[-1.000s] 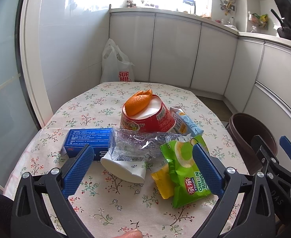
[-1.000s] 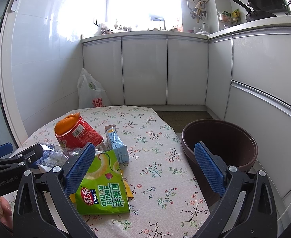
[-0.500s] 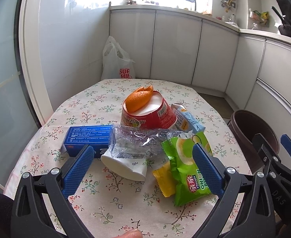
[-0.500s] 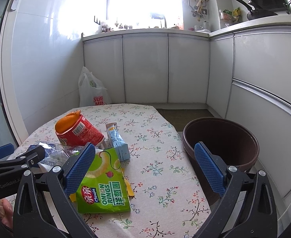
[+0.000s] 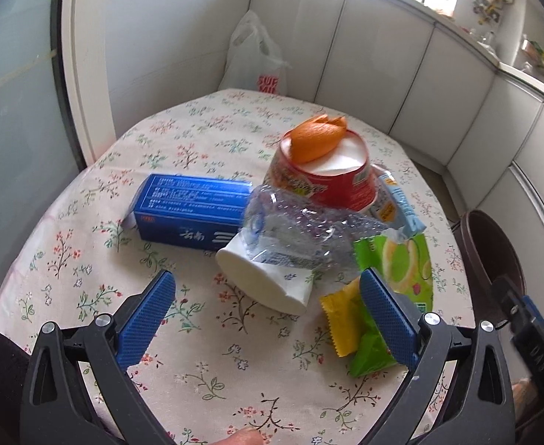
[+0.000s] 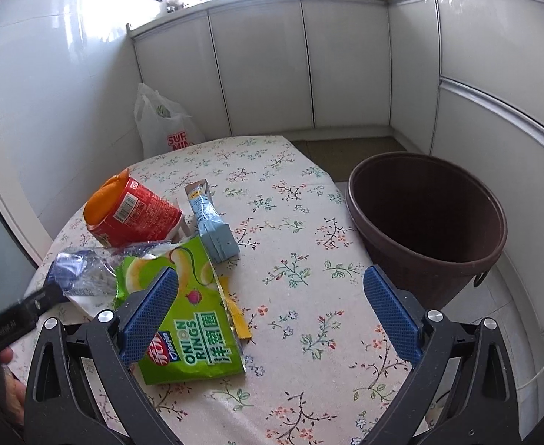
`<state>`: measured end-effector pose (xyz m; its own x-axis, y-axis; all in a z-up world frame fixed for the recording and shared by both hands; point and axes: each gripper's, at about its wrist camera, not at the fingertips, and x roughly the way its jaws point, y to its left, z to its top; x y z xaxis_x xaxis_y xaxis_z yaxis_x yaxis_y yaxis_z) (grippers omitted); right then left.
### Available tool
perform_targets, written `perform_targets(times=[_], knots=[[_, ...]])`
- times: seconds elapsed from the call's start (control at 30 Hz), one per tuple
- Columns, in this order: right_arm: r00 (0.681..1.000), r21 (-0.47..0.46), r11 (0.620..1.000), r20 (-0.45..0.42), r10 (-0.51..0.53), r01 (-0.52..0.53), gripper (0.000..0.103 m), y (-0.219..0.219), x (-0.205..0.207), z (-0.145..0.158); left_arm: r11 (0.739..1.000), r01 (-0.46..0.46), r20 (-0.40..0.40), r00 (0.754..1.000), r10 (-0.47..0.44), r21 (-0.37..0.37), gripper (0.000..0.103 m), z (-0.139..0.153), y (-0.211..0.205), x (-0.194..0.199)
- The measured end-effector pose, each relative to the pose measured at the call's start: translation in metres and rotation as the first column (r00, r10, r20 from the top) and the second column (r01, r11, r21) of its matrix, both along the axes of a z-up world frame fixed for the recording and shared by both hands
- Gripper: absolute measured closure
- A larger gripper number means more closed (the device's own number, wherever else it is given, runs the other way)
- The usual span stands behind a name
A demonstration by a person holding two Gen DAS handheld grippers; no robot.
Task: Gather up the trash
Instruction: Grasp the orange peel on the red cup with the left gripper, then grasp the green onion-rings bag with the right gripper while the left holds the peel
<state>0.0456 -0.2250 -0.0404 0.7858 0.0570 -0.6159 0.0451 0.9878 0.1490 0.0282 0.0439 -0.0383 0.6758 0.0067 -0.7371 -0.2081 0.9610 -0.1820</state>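
Trash lies in a heap on the floral tablecloth [image 5: 183, 141]: a blue box [image 5: 188, 209], a crushed clear bottle [image 5: 301, 230] over a white cup [image 5: 264, 283], a red noodle cup [image 5: 327, 181] with orange peel [image 5: 316, 139] on it, a light blue pack [image 6: 212, 224], a green onion-rings bag [image 6: 186, 319] and a yellow wrapper [image 5: 340, 319]. My left gripper [image 5: 268, 319] hangs open above the table just in front of the white cup. My right gripper [image 6: 270, 315] is open too, its left finger over the green bag. A brown bin [image 6: 427, 222] stands right of the table.
A white shopping bag [image 6: 168, 129] sits on the floor behind the table by the white cabinets [image 6: 264, 70]. A glass door [image 5: 16, 85] is at the left. The table's far half and its right side near the bin carry nothing. A fingertip [image 5: 240, 437] shows at the bottom edge.
Both grippers have tilted down and moved closer to the table, so the trash heap looks larger and nearer. Nothing has been grasped; both stay open.
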Motion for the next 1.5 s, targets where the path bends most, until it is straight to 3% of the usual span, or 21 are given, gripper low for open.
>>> perform_targets(times=[0.17, 0.3, 0.4, 0.47, 0.5, 0.57, 0.6, 0.7, 0.8, 1.0, 1.1, 1.17, 1.2, 1.37, 1.5], knots=[[1.000, 0.019, 1.000, -0.012, 0.023, -0.022, 0.007, 0.001, 0.032, 0.037, 1.000, -0.004, -0.063, 0.998, 0.005, 0.010, 0.006, -0.009, 0.005, 0.008], [1.000, 0.112, 0.994, 0.019, 0.014, -0.016, 0.007, -0.011, 0.047, 0.051, 1.000, 0.003, -0.084, 0.996, -0.001, 0.017, 0.006, -0.004, 0.013, 0.019], [1.000, 0.163, 0.987, 0.014, -0.005, 0.003, 0.007, -0.022, 0.043, 0.024, 1.000, 0.005, 0.044, 0.999, -0.005, 0.001, 0.006, 0.037, 0.023, 0.027], [0.998, 0.169, 0.985, -0.050, -0.031, 0.039, 0.007, -0.028, 0.045, 0.004, 0.997, 0.071, 0.097, 0.992, -0.074, 0.032, 0.006, 0.056, 0.019, 0.040], [0.995, 0.187, 0.981, -0.091, -0.030, 0.047, 0.007, -0.032, 0.049, -0.001, 0.985, 0.166, 0.077, 0.983, -0.169, 0.043, 0.006, 0.058, 0.013, 0.058], [0.998, 0.233, 0.972, -0.059, -0.029, 0.042, 0.007, -0.042, 0.047, 0.004, 0.949, 0.311, -0.133, 0.944, -0.301, 0.058, 0.006, 0.043, 0.000, 0.094], [0.998, 0.233, 0.971, -0.040, -0.040, 0.049, 0.007, -0.046, 0.044, 0.008, 0.952, 0.300, -0.176, 0.942, -0.287, 0.058, 0.006, 0.039, 0.000, 0.107], [0.997, 0.242, 0.968, -0.038, -0.063, 0.070, 0.007, -0.056, 0.043, 0.007, 0.955, 0.287, -0.192, 0.944, -0.268, 0.076, 0.006, 0.038, 0.002, 0.129], [0.994, 0.308, 0.947, -0.086, -0.070, 0.093, 0.007, -0.069, 0.050, -0.004, 0.930, 0.316, -0.230, 0.934, -0.272, 0.186, 0.007, 0.037, -0.011, 0.154], [0.989, 0.395, 0.910, -0.119, -0.083, 0.124, 0.007, -0.084, 0.057, -0.014, 0.904, 0.352, -0.314, 0.910, -0.270, 0.244, 0.027, 0.018, -0.025, 0.188], [0.992, 0.382, 0.918, -0.103, -0.071, 0.106, 0.007, -0.081, 0.057, -0.012, 0.921, 0.327, -0.309, 0.916, -0.254, 0.211, 0.036, 0.013, -0.022, 0.199], [0.992, 0.371, 0.924, -0.108, -0.059, 0.095, 0.007, -0.078, 0.058, -0.012, 0.928, 0.325, -0.310, 0.915, -0.260, 0.183, 0.057, 0.014, -0.021, 0.200], [0.992, 0.369, 0.925, -0.114, -0.054, 0.093, 0.007, -0.078, 0.060, -0.014, 0.930, 0.327, -0.314, 0.912, -0.264, 0.168, 0.061, 0.013, -0.020, 0.200], [0.989, 0.366, 0.926, -0.141, -0.047, 0.096, 0.007, -0.075, 0.063, -0.020, 0.934, 0.323, -0.276, 0.922, -0.273, 0.154, 0.073, 0.012, -0.014, 0.193], [0.989, 0.349, 0.933, -0.142, -0.033, 0.081, 0.007, -0.071, 0.063, -0.022, 0.963, 0.259, -0.191, 0.952, -0.241, 0.076, 0.080, 0.019, 0.006, 0.179]])
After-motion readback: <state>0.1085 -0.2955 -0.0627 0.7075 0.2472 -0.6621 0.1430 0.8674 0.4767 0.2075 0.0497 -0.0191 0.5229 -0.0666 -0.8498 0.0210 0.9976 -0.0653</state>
